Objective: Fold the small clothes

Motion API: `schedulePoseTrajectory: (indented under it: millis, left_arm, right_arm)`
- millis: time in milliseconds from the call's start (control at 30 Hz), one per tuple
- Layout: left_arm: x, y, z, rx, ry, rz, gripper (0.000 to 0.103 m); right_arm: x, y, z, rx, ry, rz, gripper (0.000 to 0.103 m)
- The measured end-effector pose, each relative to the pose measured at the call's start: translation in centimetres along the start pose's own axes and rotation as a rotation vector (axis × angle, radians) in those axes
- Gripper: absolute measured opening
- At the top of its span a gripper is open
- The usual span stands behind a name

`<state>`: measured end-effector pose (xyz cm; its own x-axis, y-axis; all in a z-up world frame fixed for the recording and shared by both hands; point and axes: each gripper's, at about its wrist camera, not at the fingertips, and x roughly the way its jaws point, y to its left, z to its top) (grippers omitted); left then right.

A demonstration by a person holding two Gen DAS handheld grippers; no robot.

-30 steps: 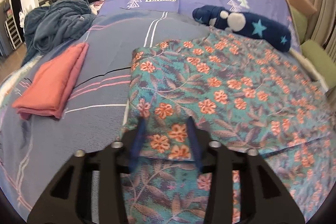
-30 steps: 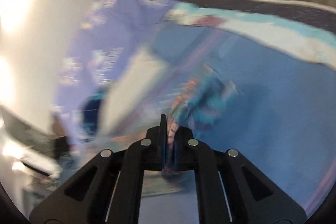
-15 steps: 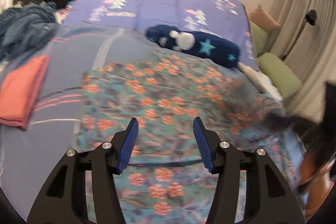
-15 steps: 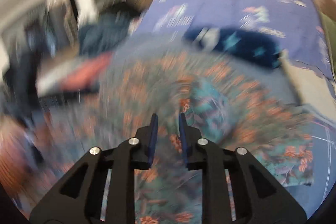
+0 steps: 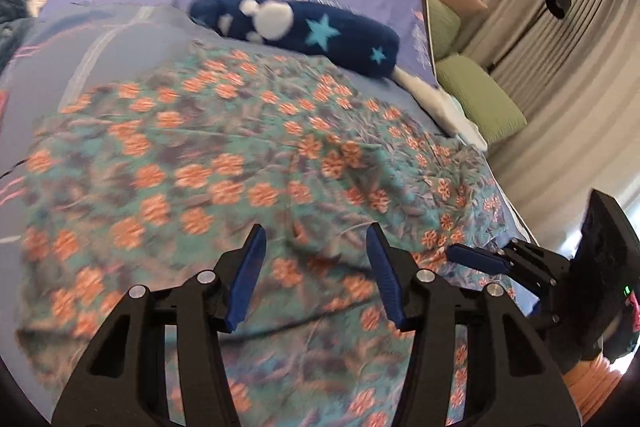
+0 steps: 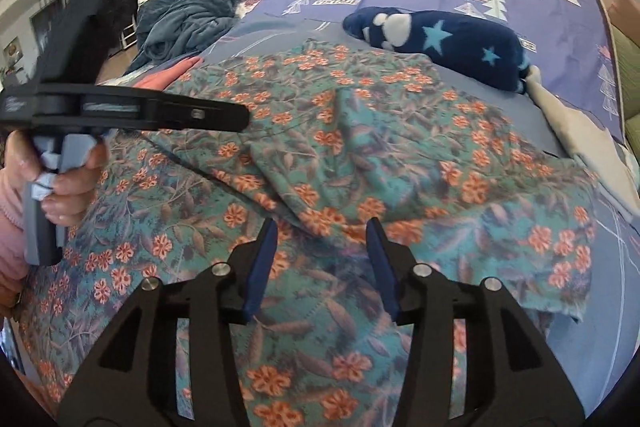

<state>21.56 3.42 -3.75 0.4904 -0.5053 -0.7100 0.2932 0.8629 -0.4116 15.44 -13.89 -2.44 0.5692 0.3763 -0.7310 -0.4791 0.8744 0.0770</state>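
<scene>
The floral cloth [image 6: 360, 155] lies spread over the bed [image 6: 600, 339], a teal fabric strewn with orange-pink blossoms and grey-purple leaves. It is not flat: just ahead of the right gripper [image 6: 322, 263] a loose fold rises in soft ridges, one layer lapped over another, with a frayed-looking corner hanging to the right of that gripper's fingers. The right gripper's jaws stand apart, having just been opening, and nothing is pinched between the blue pads; the cloth lies below and beyond them. The left gripper [image 5: 316, 271] hovers over the near part of the same cloth, its jaws likewise parted and having just eased a little closer, empty between. Seen from the right gripper, the left one juts in from the left, held by a hand [image 6: 60, 183]. Beyond both, past the cloth's far edge, rests a dark blue starred plush [image 6: 440, 43], and farther left a crumpled blue blanket [image 6: 184, 23].
</scene>
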Motion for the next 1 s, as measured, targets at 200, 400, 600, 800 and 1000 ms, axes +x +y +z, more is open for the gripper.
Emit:
schedulePoseTrajectory:
  millis: [200,400,600,800,1000]
  left_arm:
    - [2.7,-0.9,0.7,0.021,0.038,0.050,0.006]
    - [-9.1,-2.2,1.8,0.016,-0.315,0.045,0.006]
    - [-12.4,0.2,-0.7,0.037,-0.366,0.216,0.007]
    - [-10.0,4.2,-2.2,-0.034,-0.275,0.301,0.007]
    - [-11.4,4.7,-1.9,-0.048,-0.318,0.271,0.007]
  right_arm:
    - [-3.2,-4.1,-2.0,0.132,-0.061,-0.105,0.060]
    - [-4.2,-8.6,-3.6,0.238,-0.024,-0.341,0.061]
    - [-2.1,-10.2,-4.6,0.288,0.071,-0.407,0.063]
    - [-1.7,-11.0,-4.2,0.327,0.075,-0.417,0.063]
    - [-1.9,-10.7,-4.5,0.323,0.073,-0.421,0.064]
